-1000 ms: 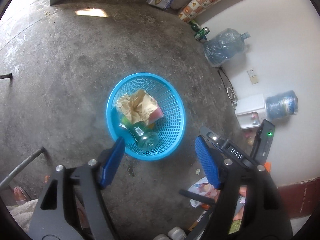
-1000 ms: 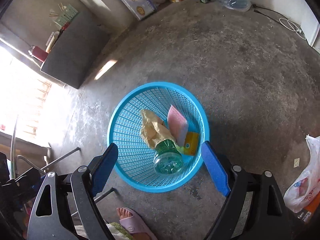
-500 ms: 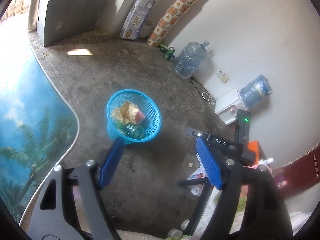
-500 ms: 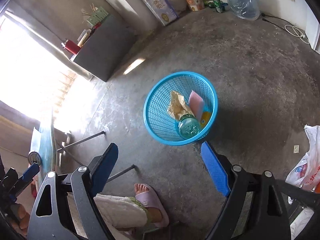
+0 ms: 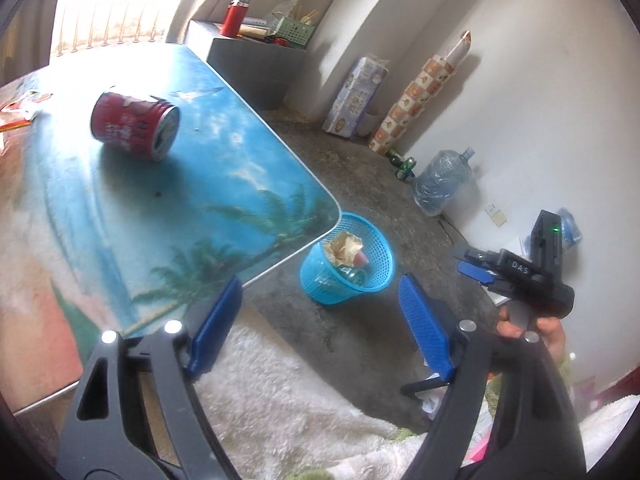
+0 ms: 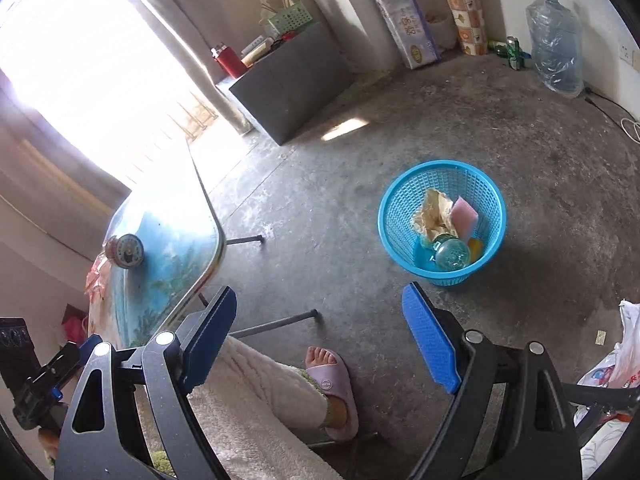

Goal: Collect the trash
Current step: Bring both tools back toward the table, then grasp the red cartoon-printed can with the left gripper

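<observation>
A blue mesh basket [image 5: 380, 258] [image 6: 400, 224] stands on the concrete floor and holds crumpled paper [image 6: 434, 214], a pink sponge [image 6: 464, 213] and a green bottle [image 6: 452, 254]. A dented red can [image 5: 134, 126] [image 6: 125, 251] lies on its side on the beach-print table [image 5: 224, 184]. A red wrapper [image 5: 24, 106] lies at the table's far left. My left gripper [image 5: 320, 326] is open and empty over the table's near corner. My right gripper [image 6: 318, 342] is open and empty, high above the floor; it also shows in the left wrist view [image 5: 476, 272].
The table's metal legs [image 6: 276, 324] stand on the floor by the person's slippered foot [image 6: 334, 376]. A grey cabinet [image 6: 288, 88], a paper-roll pack [image 6: 404, 20], a water jug [image 6: 556, 52] and green cans [image 6: 514, 54] line the walls. A plastic bag [image 6: 612, 368] lies at right.
Both grippers rose and pulled back from the basket. The left gripper swung up to table height, so the table top and the red can came into view. Both stayed open.
</observation>
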Demonstrator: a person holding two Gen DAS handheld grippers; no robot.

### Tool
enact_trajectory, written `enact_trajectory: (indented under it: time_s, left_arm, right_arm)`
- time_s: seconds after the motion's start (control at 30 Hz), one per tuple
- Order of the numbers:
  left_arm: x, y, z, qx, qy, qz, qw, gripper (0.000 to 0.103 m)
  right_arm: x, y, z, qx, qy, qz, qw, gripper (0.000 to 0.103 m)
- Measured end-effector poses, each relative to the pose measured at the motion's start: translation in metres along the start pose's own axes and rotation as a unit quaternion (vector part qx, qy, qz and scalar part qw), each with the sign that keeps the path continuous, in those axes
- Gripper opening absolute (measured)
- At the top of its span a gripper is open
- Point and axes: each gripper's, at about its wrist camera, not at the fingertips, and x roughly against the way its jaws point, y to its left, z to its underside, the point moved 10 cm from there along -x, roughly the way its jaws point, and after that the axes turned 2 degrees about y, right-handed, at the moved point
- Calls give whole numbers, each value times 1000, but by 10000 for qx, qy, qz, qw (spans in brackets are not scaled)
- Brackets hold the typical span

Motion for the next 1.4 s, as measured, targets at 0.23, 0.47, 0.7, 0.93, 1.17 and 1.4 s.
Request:
enact_trajectory:
  time_s: [0.23, 0.47, 0.7, 0.93, 1.17, 1.4]
  left_arm:
    - [59, 71, 20, 362, -441, -788, 9953, 78]
    - [113, 130, 30, 684, -830, -1367, 9848, 79]
    - [135, 173, 24, 889, -959, -1507, 9799, 79]
    - [139, 193, 6, 943, -980, -1530, 9788, 82]
    - [131, 199, -14, 1055, -1007, -1297, 9808, 83]
    - [87, 190, -42, 1194, -832, -587, 9876, 83]
  right_arm:
    - [-36, 93, 13, 463, 461, -624, 9959, 83]
    - [-64, 181, 27, 1140, 763, -904, 9864, 83]
    - [-77, 249, 23, 1982, 758, -837, 9736, 83]
    - [-107, 312, -11, 2635, 639, -747, 9597, 83]
    - [-159, 341, -47, 1876, 1017, -1299, 9683, 83]
    - [-225, 336, -58, 1093, 1745, -1548, 9662, 83]
